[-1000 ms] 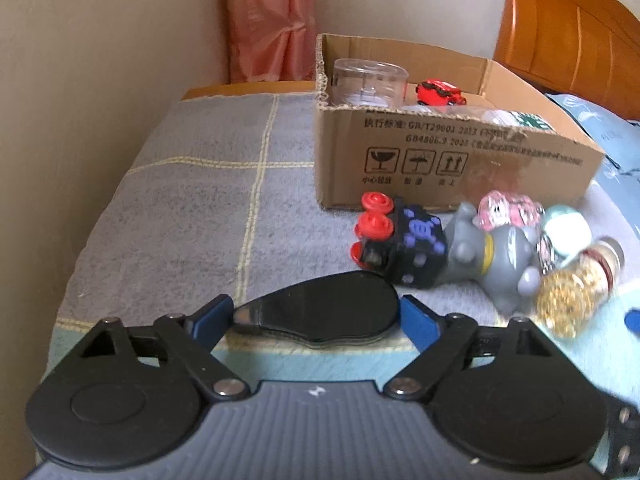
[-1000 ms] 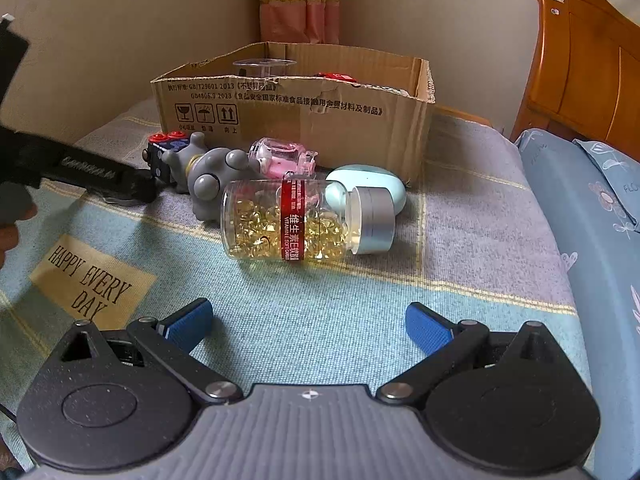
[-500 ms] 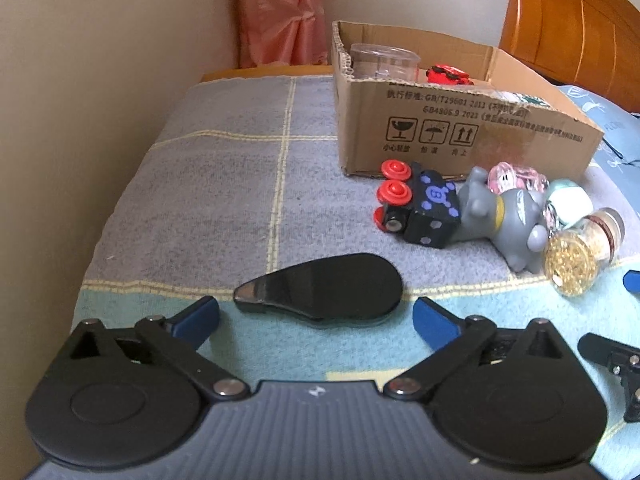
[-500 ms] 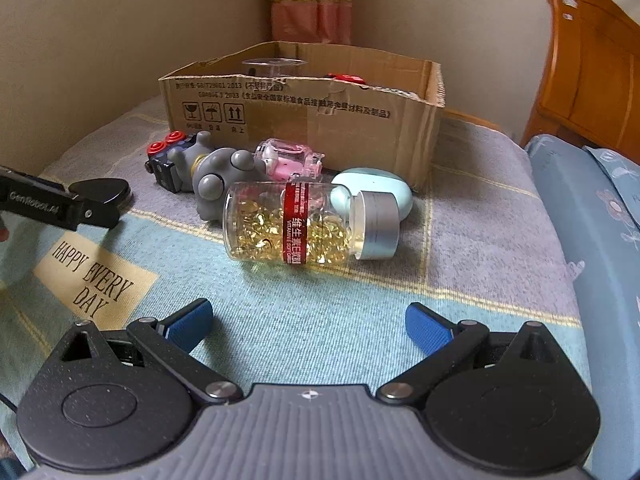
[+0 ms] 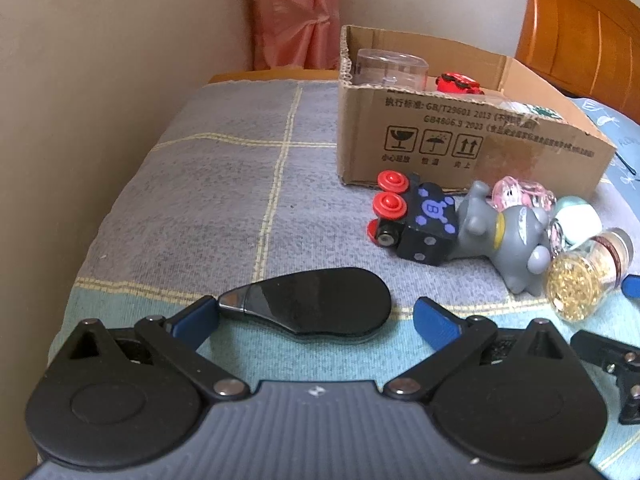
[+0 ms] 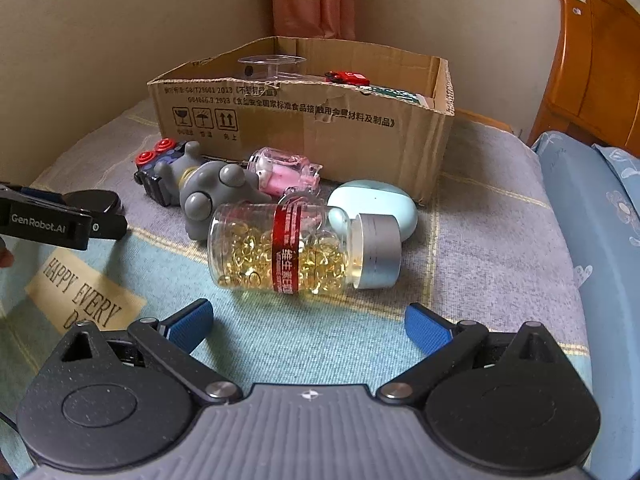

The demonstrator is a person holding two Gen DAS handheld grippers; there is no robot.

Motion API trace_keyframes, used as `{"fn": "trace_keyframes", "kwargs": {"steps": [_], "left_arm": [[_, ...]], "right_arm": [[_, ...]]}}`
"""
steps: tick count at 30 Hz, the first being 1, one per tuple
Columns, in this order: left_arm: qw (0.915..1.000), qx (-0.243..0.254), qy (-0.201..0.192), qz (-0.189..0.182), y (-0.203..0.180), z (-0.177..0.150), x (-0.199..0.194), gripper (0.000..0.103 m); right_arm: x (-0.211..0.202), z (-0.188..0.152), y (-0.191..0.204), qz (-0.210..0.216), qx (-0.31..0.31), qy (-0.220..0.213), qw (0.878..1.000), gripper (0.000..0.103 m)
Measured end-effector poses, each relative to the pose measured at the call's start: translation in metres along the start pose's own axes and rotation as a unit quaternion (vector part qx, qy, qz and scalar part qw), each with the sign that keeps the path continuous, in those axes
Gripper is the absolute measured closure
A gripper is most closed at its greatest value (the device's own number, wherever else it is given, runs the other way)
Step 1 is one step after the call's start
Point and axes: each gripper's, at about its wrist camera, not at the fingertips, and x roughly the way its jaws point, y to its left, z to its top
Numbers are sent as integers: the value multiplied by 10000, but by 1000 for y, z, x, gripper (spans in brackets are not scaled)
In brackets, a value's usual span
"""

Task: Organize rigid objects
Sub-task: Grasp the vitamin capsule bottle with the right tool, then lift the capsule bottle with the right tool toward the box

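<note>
A flat black teardrop-shaped object [image 5: 316, 304] lies on the blanket between the fingers of my open left gripper [image 5: 316, 320]; the left fingertip is at its narrow end. It also shows in the right wrist view [image 6: 94, 201]. My right gripper [image 6: 308, 322] is open and empty, just in front of a clear bottle of yellow capsules [image 6: 296, 254] lying on its side. Behind it lie a grey toy figure [image 6: 208, 188], a black toy train with red wheels [image 5: 416, 220], a pink clear bottle [image 6: 284, 172] and a pale blue case [image 6: 376, 208]. The cardboard box [image 6: 304, 120] stands behind them.
The box holds a clear plastic container [image 5: 390, 68], a red toy car [image 5: 456, 82] and other items. A wall [image 5: 100, 80] runs along the left of the bed. A wooden headboard [image 6: 592, 60] and blue pillow [image 6: 592, 208] are at the right.
My left gripper opened, drew back from the black object, then came forward around it again. My right gripper moved closer to the capsule bottle.
</note>
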Motion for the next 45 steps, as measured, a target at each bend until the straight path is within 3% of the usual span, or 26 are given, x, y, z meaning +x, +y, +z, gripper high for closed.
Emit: {"fn": "trace_keyframes", "kwargs": {"steps": [11, 19, 24, 45], "left_arm": [[9999, -128, -26, 103, -1, 1, 1, 1], [9998, -148, -89, 97, -1, 2, 1, 4], [9998, 81, -186, -48, 3, 0, 0, 8], [9984, 424, -9, -381, 7, 10, 2, 14]], "right_arm": [[5, 22, 5, 81, 0, -117, 9999, 0], [14, 29, 13, -188, -154, -46, 9997, 0], [13, 28, 13, -297, -271, -9, 9992, 6], [13, 33, 13, -104, -503, 160, 9986, 6]]}}
